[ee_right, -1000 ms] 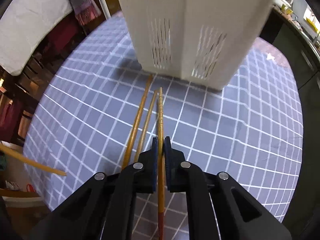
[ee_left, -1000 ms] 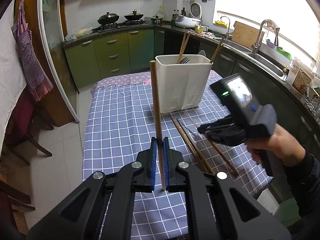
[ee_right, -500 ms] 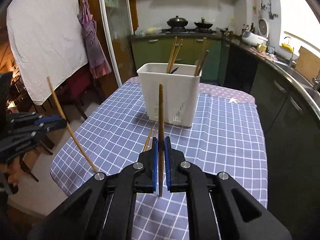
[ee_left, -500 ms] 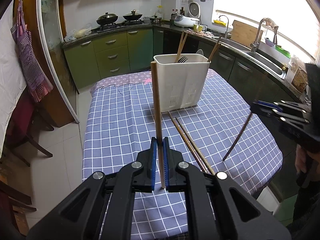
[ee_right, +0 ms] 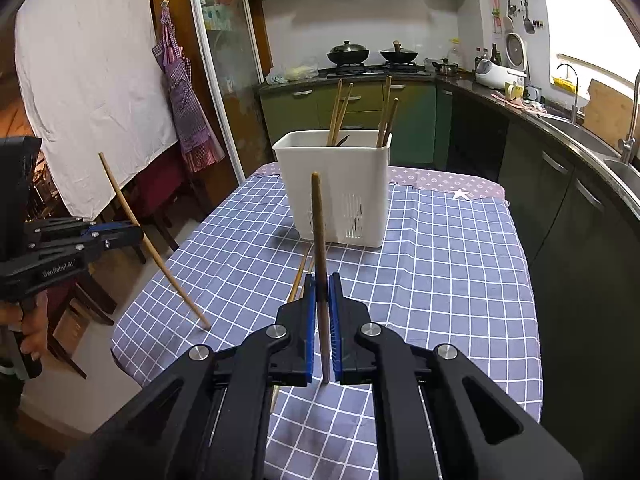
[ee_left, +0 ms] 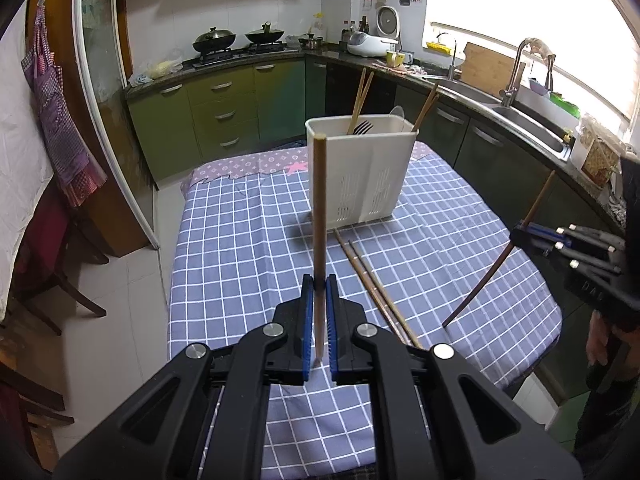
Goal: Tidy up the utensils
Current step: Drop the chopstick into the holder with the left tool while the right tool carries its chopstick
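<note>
A white utensil holder (ee_left: 362, 172) stands on the checked tablecloth and holds several chopsticks and a fork; it also shows in the right wrist view (ee_right: 334, 188). My left gripper (ee_left: 319, 292) is shut on a light wooden chopstick (ee_left: 319, 216), held upright above the table's near side. My right gripper (ee_right: 322, 292) is shut on a darker chopstick (ee_right: 319, 232), held upright. Each gripper shows in the other view, left gripper (ee_right: 136, 234), right gripper (ee_left: 516, 236). Two chopsticks (ee_left: 372, 280) lie on the cloth in front of the holder.
The table (ee_left: 240, 240) has its edges near both grippers. Chairs (ee_left: 40, 260) stand to the left. Green cabinets (ee_left: 224, 108), a stove with woks and a sink counter (ee_left: 520, 116) run along the back and right.
My right gripper has lifted its chopstick off the cloth and pulled back from the holder, holding it upright. My left gripper has stayed nearly still with its chopstick.
</note>
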Tool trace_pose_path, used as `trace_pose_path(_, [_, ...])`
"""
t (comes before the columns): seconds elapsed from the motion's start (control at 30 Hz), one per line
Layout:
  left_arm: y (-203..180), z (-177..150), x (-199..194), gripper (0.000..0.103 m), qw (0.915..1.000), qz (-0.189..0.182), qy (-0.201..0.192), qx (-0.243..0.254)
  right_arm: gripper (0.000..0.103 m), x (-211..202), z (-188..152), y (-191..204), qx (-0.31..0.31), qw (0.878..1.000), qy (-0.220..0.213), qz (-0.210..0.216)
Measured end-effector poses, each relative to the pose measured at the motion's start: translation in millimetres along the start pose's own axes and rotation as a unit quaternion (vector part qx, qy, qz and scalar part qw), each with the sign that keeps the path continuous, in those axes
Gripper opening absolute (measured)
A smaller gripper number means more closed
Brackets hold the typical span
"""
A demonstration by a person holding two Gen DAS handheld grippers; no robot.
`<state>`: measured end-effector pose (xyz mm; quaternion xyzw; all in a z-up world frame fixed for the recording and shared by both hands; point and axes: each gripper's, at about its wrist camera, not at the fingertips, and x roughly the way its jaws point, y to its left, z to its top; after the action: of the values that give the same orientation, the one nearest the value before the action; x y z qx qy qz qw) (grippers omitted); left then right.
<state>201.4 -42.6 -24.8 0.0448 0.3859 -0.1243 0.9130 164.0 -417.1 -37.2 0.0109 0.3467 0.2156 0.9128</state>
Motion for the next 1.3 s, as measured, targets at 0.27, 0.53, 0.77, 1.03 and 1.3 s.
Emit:
trace_pose_path(0.27, [-6, 69, -24, 0.006, 0.9992, -0.009, -0.037, 0.011, 0.007, -3, -4, -5, 0.009, 1.0, -0.005, 0.007])
trace_pose_path(0.53, [-21, 166, -22, 0.006, 0.9954, -0.026, -0.092, 0.002, 0.007, -8, -9, -13, 0.02, 1.0, -0.008, 0.021])
trace_pose_path(0.77, [-27, 210, 20, 0.006, 0.9912, 0.001, -0.132, -0.005, 0.007, -11, -14, -16, 0.025, 0.999, -0.012, 0.027])
trace_pose_path(1.03, [-28, 198, 84, 0.006, 0.9976, 0.019, -0.067, -0.004, 0.007, -10, -11, -18, 0.026, 0.999, -0.011, 0.026])
trace_pose_path(1.3, [-23, 175, 81, 0.016, 0.999, 0.01, -0.043, 0.008, 0.007, -15, 22, -12, 0.007, 0.999, -0.027, 0.021])
